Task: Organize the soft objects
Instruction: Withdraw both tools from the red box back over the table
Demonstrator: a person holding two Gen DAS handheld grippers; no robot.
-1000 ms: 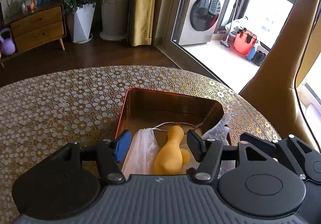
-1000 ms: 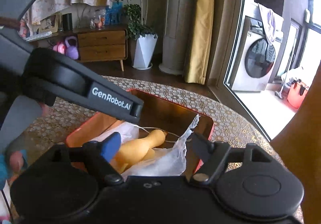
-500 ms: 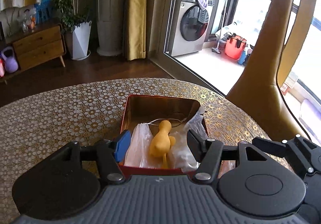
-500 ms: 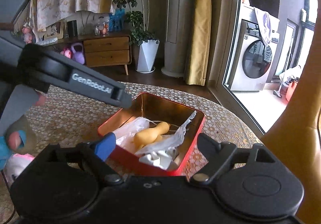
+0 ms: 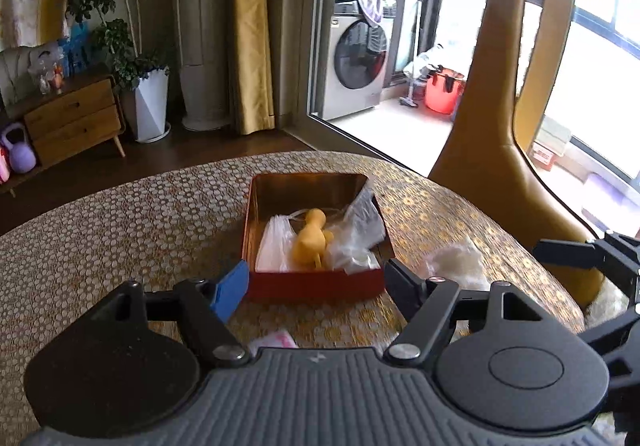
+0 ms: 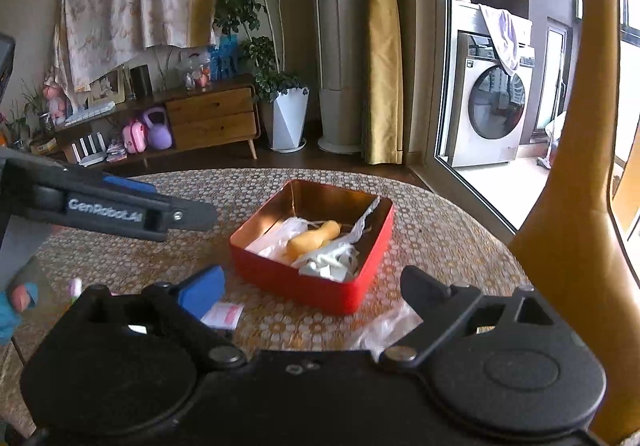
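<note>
A red tin stands on the round patterned table. Inside it lie a yellow soft toy and clear plastic bags. My left gripper hangs back from the tin's near wall, its jaws opening with nothing between them. From the right wrist view the tin, the toy and the bags show again. My right gripper is also short of the tin, its jaws opening and empty. The left gripper's finger reaches in from the left there.
A crumpled clear bag lies on the table right of the tin, and a pink-white packet lies in front of it. A yellow chair back rises at the table's right edge. A gloved hand shows at the far left.
Both grippers have drawn back and up from over the tin, and their jaws have widened. The yellow toy and the bags stay in the tin. The loose bag and packet came into view.
</note>
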